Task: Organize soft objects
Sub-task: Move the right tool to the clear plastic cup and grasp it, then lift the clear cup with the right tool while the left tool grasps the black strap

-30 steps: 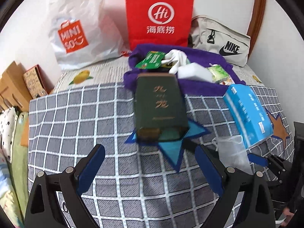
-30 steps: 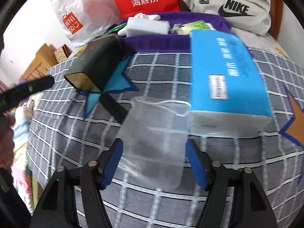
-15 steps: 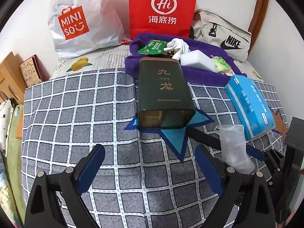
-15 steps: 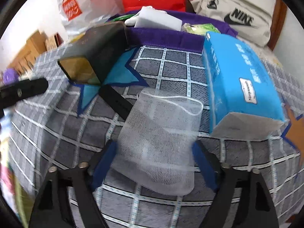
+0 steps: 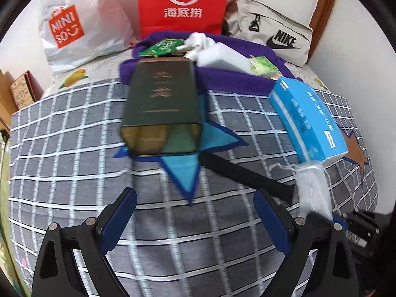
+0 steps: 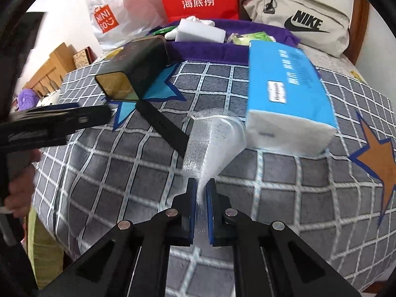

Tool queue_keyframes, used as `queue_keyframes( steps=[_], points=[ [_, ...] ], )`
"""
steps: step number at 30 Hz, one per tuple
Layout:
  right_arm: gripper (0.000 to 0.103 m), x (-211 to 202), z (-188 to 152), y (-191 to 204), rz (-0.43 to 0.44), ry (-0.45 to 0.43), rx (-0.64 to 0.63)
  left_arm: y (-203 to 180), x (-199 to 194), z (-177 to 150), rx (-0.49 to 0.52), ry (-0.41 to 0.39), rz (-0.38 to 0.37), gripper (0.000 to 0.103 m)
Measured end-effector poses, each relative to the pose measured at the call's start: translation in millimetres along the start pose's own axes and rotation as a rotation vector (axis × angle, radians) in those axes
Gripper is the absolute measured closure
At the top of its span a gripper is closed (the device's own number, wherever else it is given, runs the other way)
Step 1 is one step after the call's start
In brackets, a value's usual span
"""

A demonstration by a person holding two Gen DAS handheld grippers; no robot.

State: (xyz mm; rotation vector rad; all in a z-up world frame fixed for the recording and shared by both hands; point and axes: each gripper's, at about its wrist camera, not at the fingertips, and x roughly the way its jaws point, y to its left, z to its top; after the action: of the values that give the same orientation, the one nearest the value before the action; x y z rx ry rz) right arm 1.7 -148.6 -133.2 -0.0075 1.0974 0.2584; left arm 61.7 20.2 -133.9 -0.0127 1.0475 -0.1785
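Right gripper (image 6: 201, 189): blue pads clamped on the near end of the white mesh pouch (image 6: 214, 138), which fans out toward 12 o'clock, far edge touching the blue tissue pack (image 6: 284, 94) at 1 o'clock. Black strap (image 6: 162, 126) lies at 11 o'clock, partly under the pouch. Left gripper (image 5: 195, 219): jaws spread wide, holding nothing, above the checked blanket (image 5: 74, 160); dark green tin (image 5: 162, 109) at 12 o'clock

Bare checked blanket (image 5: 74, 173) lies open leftward; dark tin (image 5: 162, 109) and tissue pack (image 6: 284, 94) block ahead
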Motion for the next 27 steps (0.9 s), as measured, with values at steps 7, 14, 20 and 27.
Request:
queue_keyframes(
  steps=[7,14,20,27],
  points=[
    [0.095,-21,-17,-34,-0.035,-0.024,0.023,-37,25,6,-0.034,0.028,-0.028,0.008],
    [0.096,-34,-24,-71,-0.083,-0.053,0.062,-64,51,10,-0.042,0.072,0.024,0.008],
    [0.096,-32,-24,-82,-0.081,-0.052,0.076,-80,63,7,-0.013,0.075,0.117,0.008],
    [0.096,-30,-25,-72,-0.056,-0.055,0.064,-57,51,-7,-0.004,0.102,0.119,0.007]
  ],
)
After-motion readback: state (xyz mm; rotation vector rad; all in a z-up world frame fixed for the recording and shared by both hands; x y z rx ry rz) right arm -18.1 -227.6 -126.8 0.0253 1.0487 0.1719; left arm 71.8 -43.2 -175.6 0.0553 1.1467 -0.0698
